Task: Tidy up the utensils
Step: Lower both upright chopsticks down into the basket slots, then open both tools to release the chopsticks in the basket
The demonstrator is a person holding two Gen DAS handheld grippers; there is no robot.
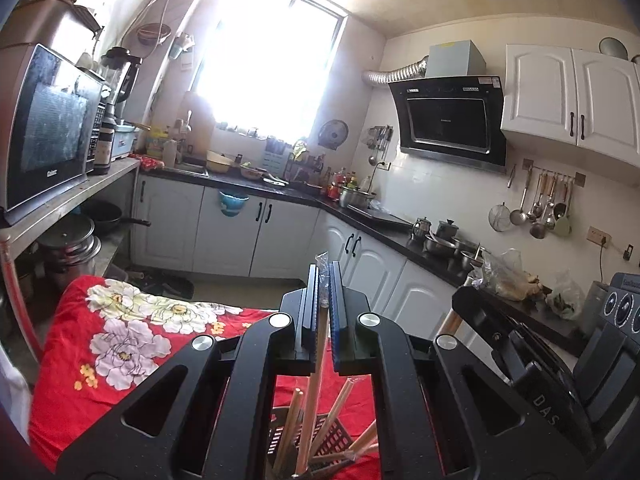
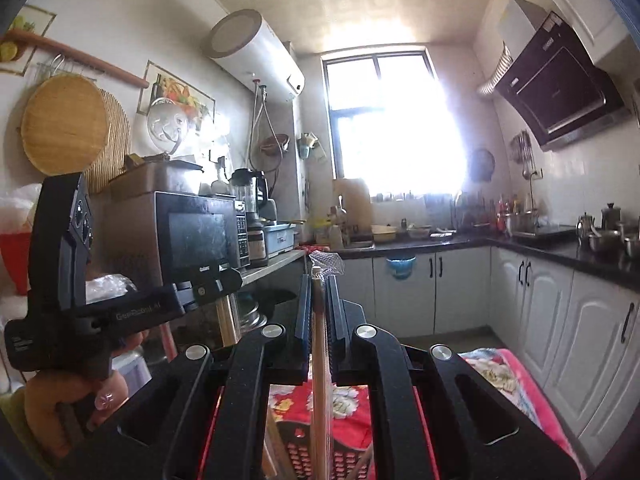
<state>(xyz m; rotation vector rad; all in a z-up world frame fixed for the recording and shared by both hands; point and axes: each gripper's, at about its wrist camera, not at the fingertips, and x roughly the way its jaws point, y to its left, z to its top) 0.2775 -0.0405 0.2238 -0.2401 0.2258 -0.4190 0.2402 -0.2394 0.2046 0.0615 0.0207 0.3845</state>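
Observation:
My left gripper (image 1: 324,280) is shut on a plastic-wrapped pair of wooden chopsticks (image 1: 314,380) and holds it upright, its lower end down in a dark slotted utensil basket (image 1: 320,440) that holds several more chopsticks. My right gripper (image 2: 319,280) is shut on another wrapped pair of chopsticks (image 2: 320,380), upright above the same basket (image 2: 316,452), with crinkled wrapper sticking out past the fingertips. The right gripper's body shows at the right of the left wrist view (image 1: 520,344); the left gripper's body and the hand show at the left of the right wrist view (image 2: 80,280).
The basket stands on a red flowered cloth (image 1: 112,340) over a table. A microwave (image 1: 48,132) sits on a shelf to the left. A dark counter (image 1: 380,224) with pots runs along white cabinets. Ladles hang on a wall rail (image 1: 540,208).

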